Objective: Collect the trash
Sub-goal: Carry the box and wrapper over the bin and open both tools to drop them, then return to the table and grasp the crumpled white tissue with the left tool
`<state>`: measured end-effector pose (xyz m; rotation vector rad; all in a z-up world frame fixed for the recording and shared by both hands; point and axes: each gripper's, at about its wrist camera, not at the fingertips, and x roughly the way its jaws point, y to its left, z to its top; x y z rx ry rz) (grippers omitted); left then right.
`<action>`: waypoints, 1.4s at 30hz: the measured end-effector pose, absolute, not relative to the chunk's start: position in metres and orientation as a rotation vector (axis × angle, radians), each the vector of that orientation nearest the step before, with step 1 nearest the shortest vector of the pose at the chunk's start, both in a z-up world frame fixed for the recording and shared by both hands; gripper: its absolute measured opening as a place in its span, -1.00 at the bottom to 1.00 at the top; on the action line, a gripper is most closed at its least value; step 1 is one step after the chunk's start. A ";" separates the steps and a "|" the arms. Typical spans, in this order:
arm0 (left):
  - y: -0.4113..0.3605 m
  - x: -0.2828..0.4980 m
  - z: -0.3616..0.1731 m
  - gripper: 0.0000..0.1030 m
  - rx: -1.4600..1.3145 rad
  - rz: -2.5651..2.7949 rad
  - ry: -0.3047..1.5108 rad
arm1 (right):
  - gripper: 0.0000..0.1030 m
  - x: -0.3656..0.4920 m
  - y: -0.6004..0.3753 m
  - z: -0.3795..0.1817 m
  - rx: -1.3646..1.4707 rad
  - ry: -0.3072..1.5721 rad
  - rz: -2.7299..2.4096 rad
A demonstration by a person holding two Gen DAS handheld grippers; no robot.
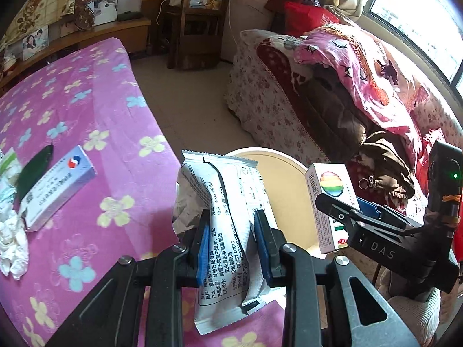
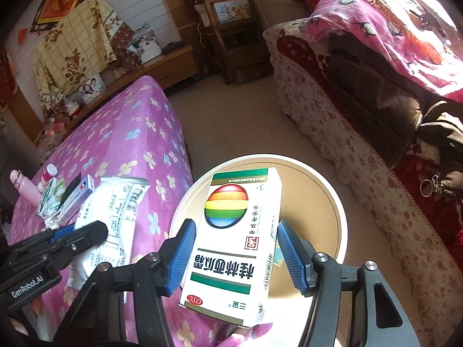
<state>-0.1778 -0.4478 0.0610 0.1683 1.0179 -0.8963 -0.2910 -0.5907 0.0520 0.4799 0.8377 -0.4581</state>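
So two things are being held over the bin point(image 2: 332, 202) at once here. A white wrapper point(image 1: 228, 231) with black print is pinched between the blue pads of the left gripper point(image 1: 234, 248), jaws nearly closed on it, the crinkled top sticking up past the fingertips. It's hanging right at the edge where the table point(image 1: 86, 110) meets the bin rim, not inside yet as far as can be told.

A white medicine box point(image 2: 237, 240) with a rainbow ball logo is carried by the right gripper point(image 2: 237, 254). The jaws are spread about the width of the box; the left pad is pressed on its side, the right pad looks to be touching or just off the edge, hard to call. The box is held directly above the round cream-coloured bin, tilted a bit.

Left on the table, which is covered in a pink flowered cloth: a blue-and-white box point(image 1: 58, 190), a dark green wrapper point(image 1: 34, 170) beside it, and crumpled tissue point(image 1: 11, 245) near the edge. A pink bottle point(image 2: 24, 188) is seen further back in the right wrist view. A floral sofa point(image 2: 347, 133) is on the other side of the bin.
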 end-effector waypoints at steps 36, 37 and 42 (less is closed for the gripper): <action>-0.362 -0.157 0.074 0.21 0.148 -0.731 0.933 | 0.42 -0.266 -0.535 0.070 0.383 0.817 -0.393; -0.357 -0.156 0.074 0.21 0.145 -0.724 0.933 | 0.42 -0.264 -0.530 0.071 0.378 0.816 -0.385; -0.329 -0.148 0.075 0.21 0.131 -0.682 0.934 | 0.42 -0.253 -0.506 0.076 0.364 0.811 -0.327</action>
